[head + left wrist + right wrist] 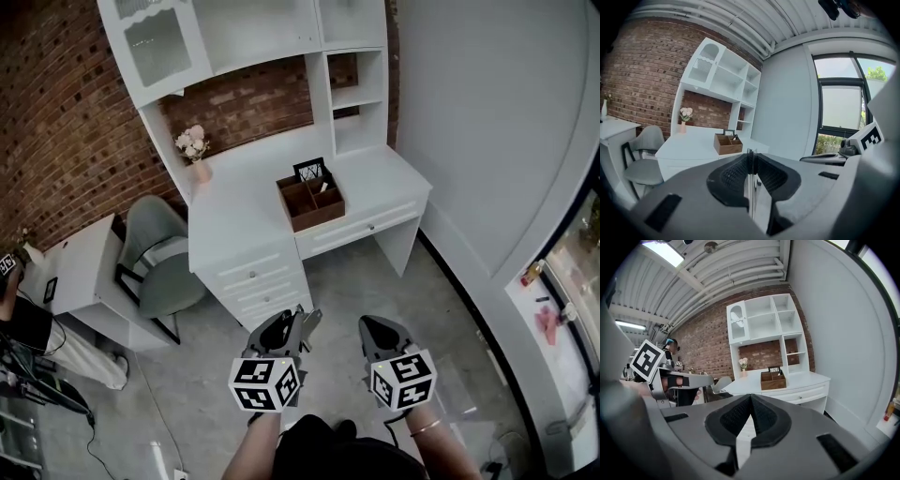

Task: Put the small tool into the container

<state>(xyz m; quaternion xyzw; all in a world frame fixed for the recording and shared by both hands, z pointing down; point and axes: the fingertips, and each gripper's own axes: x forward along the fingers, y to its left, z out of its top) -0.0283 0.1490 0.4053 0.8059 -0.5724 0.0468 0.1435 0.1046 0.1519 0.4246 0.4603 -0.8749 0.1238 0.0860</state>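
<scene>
A brown wooden container [317, 217] with several compartments stands on the white desk [234, 220], well ahead of both grippers. It also shows far off as the container [727, 146] in the left gripper view and the container [772, 382] in the right gripper view. My left gripper [300, 322] hangs over the floor in front of the desk drawers. Its jaws are shut on a thin flat grey small tool [750, 153], whose edge pokes up between the tips. Beside it my right gripper [368, 326] is shut with nothing in it.
A grey chair [157, 258] stands left of the desk. A vase of flowers [195, 150] and a small picture frame [309, 170] sit behind the container, under the white hutch [262, 37]. A person [23, 323] is at the far left by a low white table [80, 267].
</scene>
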